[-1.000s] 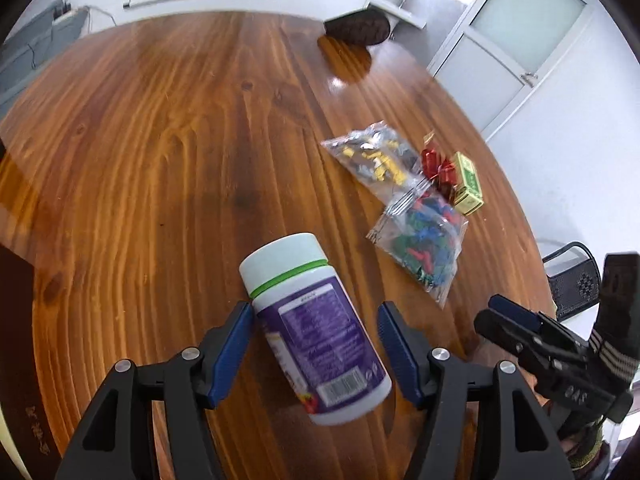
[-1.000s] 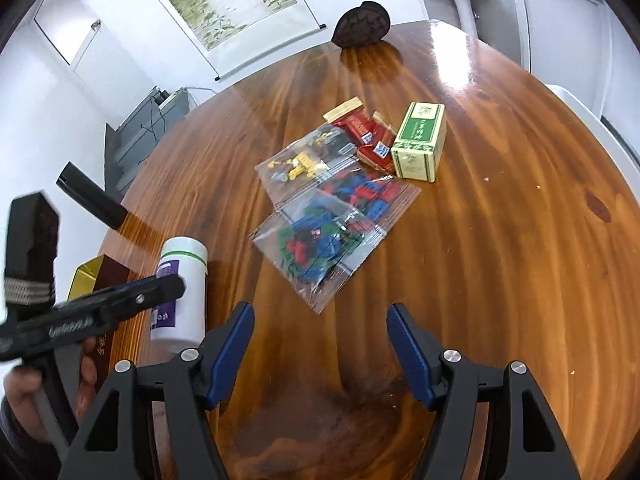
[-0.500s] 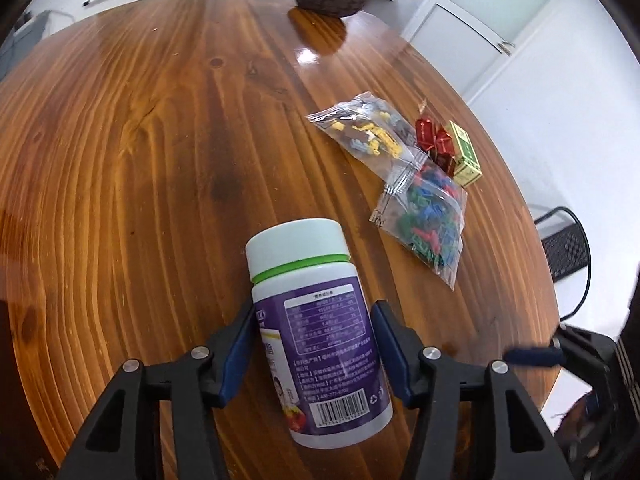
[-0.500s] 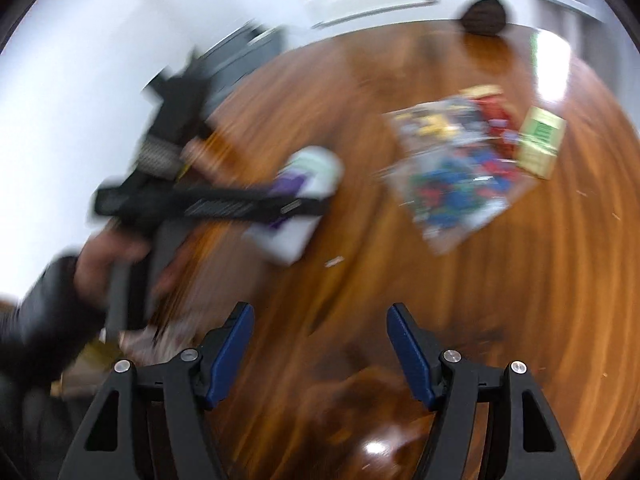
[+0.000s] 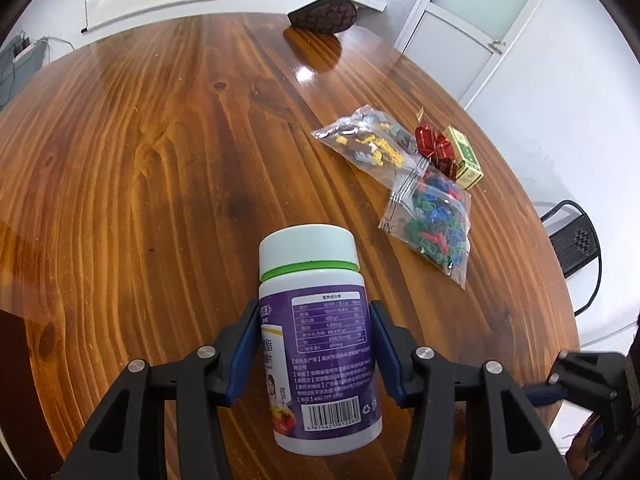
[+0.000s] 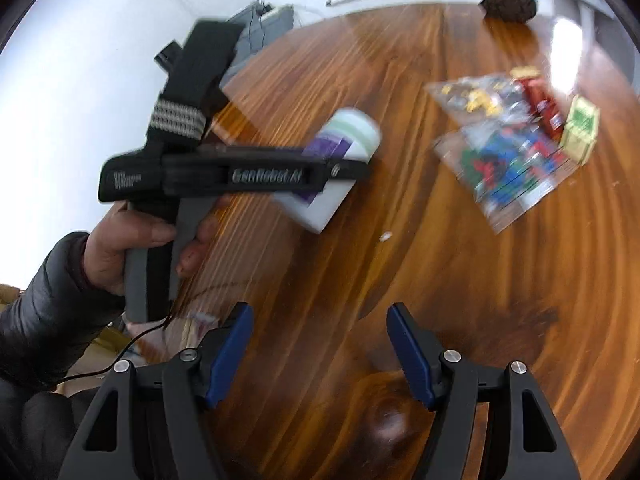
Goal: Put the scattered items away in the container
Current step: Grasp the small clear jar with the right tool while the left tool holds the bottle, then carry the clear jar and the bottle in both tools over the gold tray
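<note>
Bottle [image 5: 318, 344], lying mid-worktop [image 5: 160, 160], was pinched by left tool [image 5: 314, 346], whose jaws had just been closing; right tool [image 6: 320, 354] stood spread, empty; step: pickup; next, seemingly, lift and carry to a container not in view.
</note>
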The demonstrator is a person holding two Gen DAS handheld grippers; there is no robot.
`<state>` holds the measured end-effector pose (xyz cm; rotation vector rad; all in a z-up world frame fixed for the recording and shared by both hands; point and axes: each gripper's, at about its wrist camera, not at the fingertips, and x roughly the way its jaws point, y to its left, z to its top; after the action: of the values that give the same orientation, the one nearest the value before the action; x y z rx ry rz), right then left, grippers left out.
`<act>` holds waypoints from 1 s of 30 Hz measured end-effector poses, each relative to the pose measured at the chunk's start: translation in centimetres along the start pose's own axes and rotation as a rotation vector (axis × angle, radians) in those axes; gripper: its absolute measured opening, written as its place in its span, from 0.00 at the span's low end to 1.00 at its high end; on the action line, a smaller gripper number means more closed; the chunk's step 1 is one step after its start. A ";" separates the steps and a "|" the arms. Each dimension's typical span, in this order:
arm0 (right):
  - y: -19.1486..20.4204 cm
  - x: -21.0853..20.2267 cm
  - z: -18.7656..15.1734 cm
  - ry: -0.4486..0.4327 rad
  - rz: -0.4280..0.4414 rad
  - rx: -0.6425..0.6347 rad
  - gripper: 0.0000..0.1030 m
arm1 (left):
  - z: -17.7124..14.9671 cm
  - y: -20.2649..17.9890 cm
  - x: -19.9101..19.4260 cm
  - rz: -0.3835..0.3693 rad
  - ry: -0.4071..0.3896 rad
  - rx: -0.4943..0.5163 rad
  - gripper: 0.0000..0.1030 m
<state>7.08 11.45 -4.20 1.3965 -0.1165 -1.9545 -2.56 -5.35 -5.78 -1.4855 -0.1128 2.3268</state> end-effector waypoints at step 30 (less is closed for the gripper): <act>9.6 9.2 0.4 0.224 -0.112 -0.331 0.30 | -0.7 3.7 -3.3 0.090 -0.269 -0.088 0.50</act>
<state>10.12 -1.27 -6.89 1.4089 0.3800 -1.7903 -1.69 -10.07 -4.30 -1.2310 -0.2254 2.6161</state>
